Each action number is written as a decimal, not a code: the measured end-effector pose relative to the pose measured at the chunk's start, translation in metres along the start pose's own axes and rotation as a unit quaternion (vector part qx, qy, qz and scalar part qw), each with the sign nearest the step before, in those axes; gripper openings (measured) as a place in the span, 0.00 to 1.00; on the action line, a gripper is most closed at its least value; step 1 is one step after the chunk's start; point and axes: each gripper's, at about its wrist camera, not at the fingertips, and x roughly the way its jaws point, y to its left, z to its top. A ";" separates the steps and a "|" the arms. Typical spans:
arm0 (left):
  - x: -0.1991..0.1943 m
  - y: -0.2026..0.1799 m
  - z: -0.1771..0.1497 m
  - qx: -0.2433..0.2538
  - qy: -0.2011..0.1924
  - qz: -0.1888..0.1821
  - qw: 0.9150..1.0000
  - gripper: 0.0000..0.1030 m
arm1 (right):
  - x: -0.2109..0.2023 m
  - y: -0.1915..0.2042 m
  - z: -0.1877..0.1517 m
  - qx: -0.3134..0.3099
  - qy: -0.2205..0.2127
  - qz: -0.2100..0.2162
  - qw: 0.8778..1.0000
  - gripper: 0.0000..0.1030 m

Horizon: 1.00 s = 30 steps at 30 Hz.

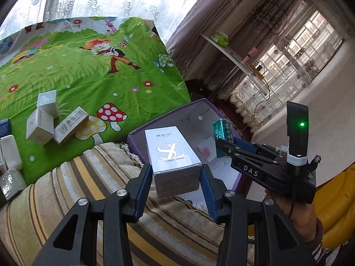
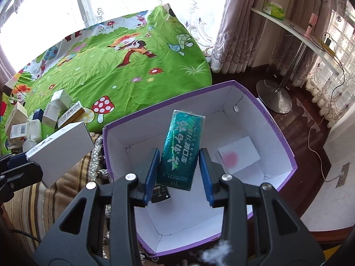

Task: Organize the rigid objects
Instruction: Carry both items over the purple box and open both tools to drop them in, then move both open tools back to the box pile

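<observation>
A green sheet covered the bed, loose cartons heaped at its left edge. Beside it sat the purple box. My left gripper had its fingers clenched on a silver carton near the box; my right gripper gripped a teal carton over the box's interior.

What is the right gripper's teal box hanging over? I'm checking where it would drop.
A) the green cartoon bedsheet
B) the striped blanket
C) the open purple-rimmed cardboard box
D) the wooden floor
C: in the right wrist view the teal box sits between the right gripper's blue pads, with the white interior of the purple-rimmed cardboard box around and beneath it.
</observation>
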 end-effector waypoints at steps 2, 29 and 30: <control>0.005 -0.003 0.002 0.000 0.005 -0.009 1.000 0.46 | 0.000 -0.003 0.000 0.002 -0.001 -0.007 1.000 0.40; -0.077 0.097 -0.029 -0.141 -0.065 0.020 0.988 0.56 | -0.013 0.052 0.001 -0.071 -0.028 0.045 0.996 0.74; -0.085 0.107 -0.032 -0.156 -0.074 0.023 0.985 0.56 | -0.013 0.056 0.001 -0.076 -0.027 0.048 0.996 0.74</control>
